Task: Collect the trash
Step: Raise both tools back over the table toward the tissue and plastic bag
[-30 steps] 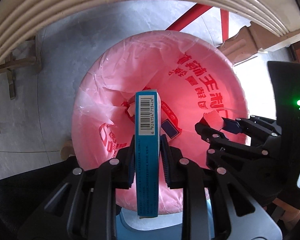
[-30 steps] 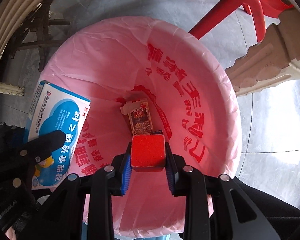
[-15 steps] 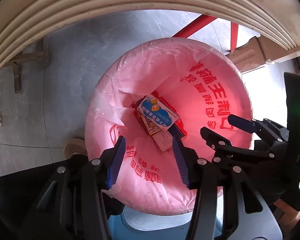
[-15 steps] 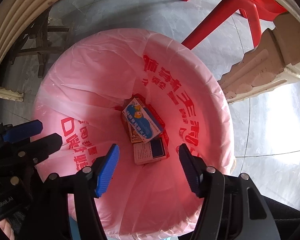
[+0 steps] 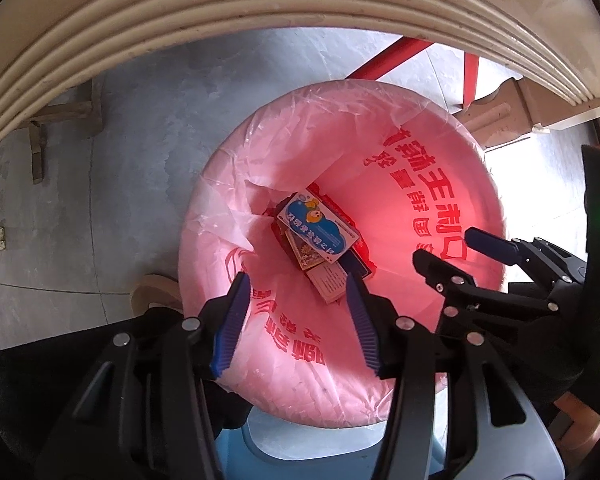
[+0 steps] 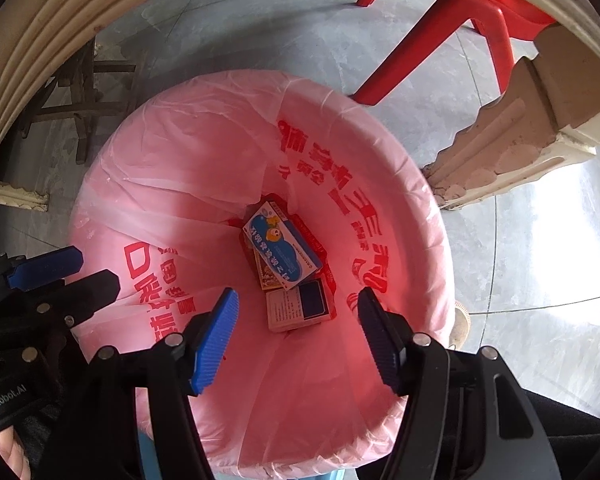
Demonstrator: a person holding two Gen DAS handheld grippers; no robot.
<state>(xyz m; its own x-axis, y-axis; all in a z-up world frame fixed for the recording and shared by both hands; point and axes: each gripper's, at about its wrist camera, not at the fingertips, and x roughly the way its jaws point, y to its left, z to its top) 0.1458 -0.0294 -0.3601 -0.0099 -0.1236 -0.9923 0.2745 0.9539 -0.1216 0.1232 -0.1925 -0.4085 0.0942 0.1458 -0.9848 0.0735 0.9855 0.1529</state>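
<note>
Both boxes have dropped since a second ago. Left gripper (image 5: pixel 296 320) and right gripper (image 6: pixel 296 336) gape wide, empty, above the pink-lined bin (image 6: pixel 172 184). Blue medicine box (image 6: pixel 282 252) tops the pile at the bottom. Drop step done; next, fetch more trash.

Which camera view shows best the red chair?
The right wrist view: the red chair shows its seat edge and two legs beyond the bin. The left wrist view shows only two thin leg pieces behind the bin rim.
</note>
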